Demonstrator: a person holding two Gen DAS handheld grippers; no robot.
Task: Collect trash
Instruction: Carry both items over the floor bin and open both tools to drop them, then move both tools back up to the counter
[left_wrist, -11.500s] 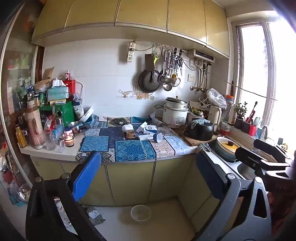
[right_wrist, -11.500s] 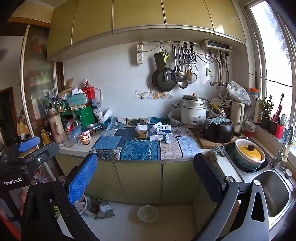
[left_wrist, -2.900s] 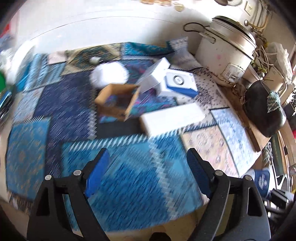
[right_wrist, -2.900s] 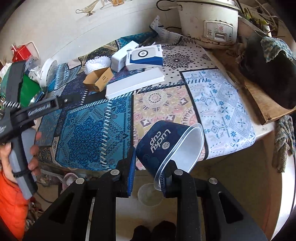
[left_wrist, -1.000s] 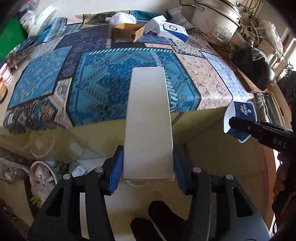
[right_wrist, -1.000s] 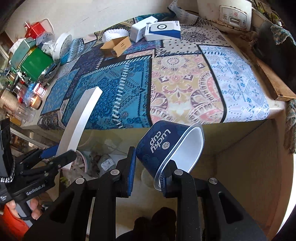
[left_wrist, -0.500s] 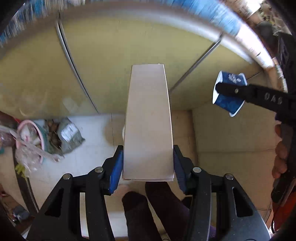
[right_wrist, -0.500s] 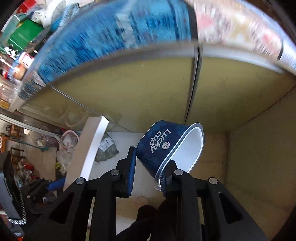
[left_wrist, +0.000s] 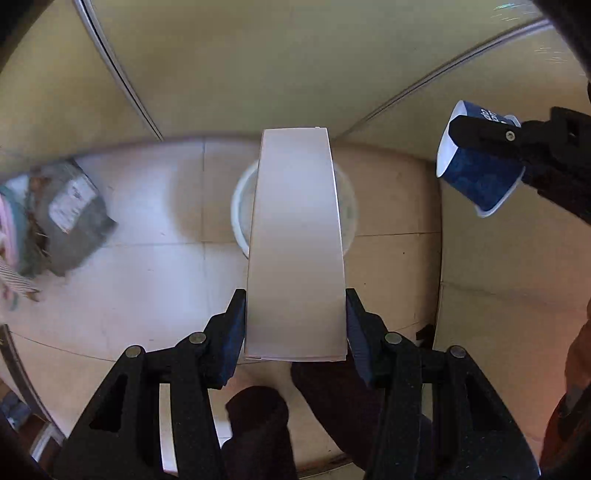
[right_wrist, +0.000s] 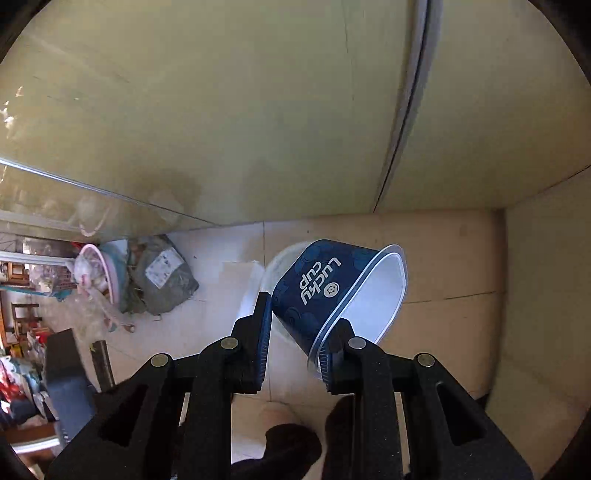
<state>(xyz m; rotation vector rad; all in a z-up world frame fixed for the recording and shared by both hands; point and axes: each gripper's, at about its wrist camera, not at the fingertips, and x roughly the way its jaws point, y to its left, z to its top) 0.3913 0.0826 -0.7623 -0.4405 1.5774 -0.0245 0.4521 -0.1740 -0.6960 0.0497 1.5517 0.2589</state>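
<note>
The left gripper (left_wrist: 295, 325) is closed partway on a long white box (left_wrist: 295, 240), its blue pads pressing the box's two long sides near the close end. The box reaches forward and down over a white bucket (left_wrist: 240, 206) that stands on the pale tiled floor (left_wrist: 147, 280) in front of the yellow-green cabinet doors (left_wrist: 258, 55); the box hides the middle of the bucket, and whether it touches the rim I cannot tell.

The right gripper (right_wrist: 297, 332) is closed to a narrow gap on a dark blue paper cup (right_wrist: 314, 284) with white lettering. It pinches the cup's wall, squashing the white-lined mouth into a long oval that faces right and up. The cup hangs above the floor, in front of the bucket (right_wrist: 275, 269) in this view. From the left wrist, the cup (left_wrist: 476, 177) shows off to the right of the bucket, clear of it.

To the left on the floor lies a grey bag (right_wrist: 162, 280) beside a pink basin (right_wrist: 98, 273) and loose clutter. Dark-socked feet (left_wrist: 258, 417) stand just below the grippers.
</note>
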